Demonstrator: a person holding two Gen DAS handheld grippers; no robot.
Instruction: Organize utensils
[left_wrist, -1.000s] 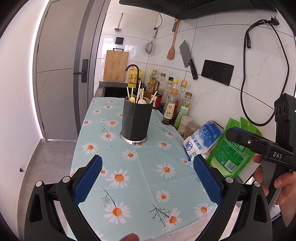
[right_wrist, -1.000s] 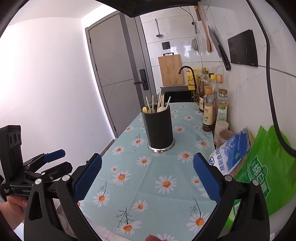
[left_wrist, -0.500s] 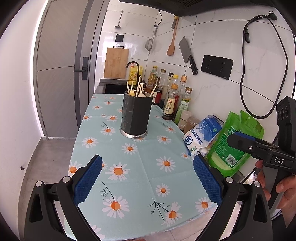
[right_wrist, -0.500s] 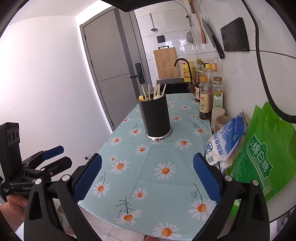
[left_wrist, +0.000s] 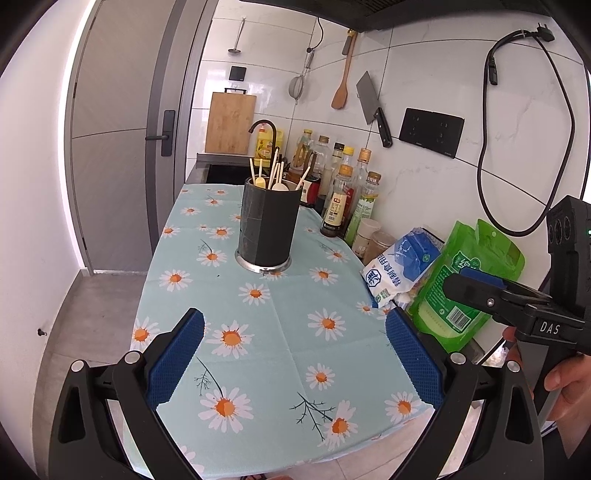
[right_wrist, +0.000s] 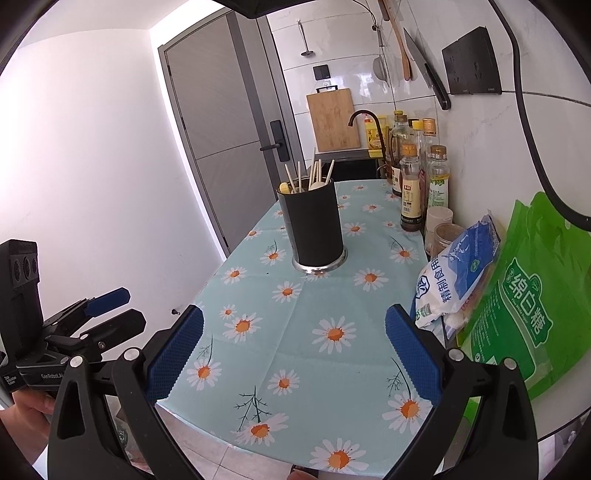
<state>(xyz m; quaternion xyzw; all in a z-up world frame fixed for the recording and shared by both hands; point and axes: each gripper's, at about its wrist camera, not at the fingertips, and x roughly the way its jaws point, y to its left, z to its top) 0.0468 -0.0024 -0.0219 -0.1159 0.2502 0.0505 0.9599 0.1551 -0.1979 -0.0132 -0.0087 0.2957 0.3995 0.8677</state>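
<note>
A black utensil holder stands upright on the daisy-print cloth, with several chopsticks and spoons sticking out of its top. It also shows in the right wrist view. My left gripper is open and empty, hovering over the near edge of the counter. My right gripper is open and empty, also near the front edge. Each gripper appears in the other's view: the right one at the right, the left one at the left.
Along the right wall stand sauce bottles, two small jars, a blue-white salt bag and a green sugar bag. A cleaver, wooden spatula and strainer hang on the tiles. A sink and cutting board are at the far end.
Both grippers have pulled back and up from the counter, so the holder looks farther away and the front edge of the cloth shows. Both stay open.
</note>
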